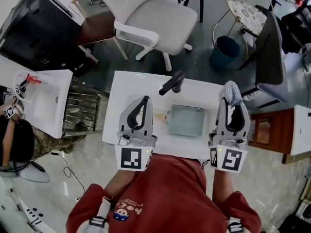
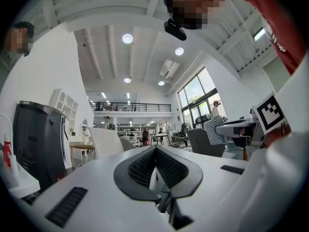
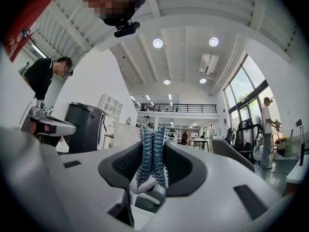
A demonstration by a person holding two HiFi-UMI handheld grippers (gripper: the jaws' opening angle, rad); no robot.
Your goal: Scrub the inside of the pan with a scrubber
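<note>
My right gripper (image 1: 232, 100) is shut on a blue-grey mesh scrubber (image 1: 232, 92), held above the right end of the white counter (image 1: 121, 106). In the right gripper view the scrubber (image 3: 153, 153) is squeezed between the two dark pads and sticks out above them. My left gripper (image 1: 144, 101) hovers over the counter's left part, its jaws shut with nothing between them; its pads (image 2: 145, 168) meet at the tip. Between the two grippers lies a square pale-green basin (image 1: 186, 121) behind a black faucet (image 1: 172, 83). I cannot make out a pan in any view.
A white office chair (image 1: 155, 18) stands behind the counter, with a blue bin (image 1: 224, 52) and a dark chair (image 1: 269, 52) to the right. At left are a wire rack (image 1: 82, 108), a white side table (image 1: 46, 101) and a person (image 1: 14, 137).
</note>
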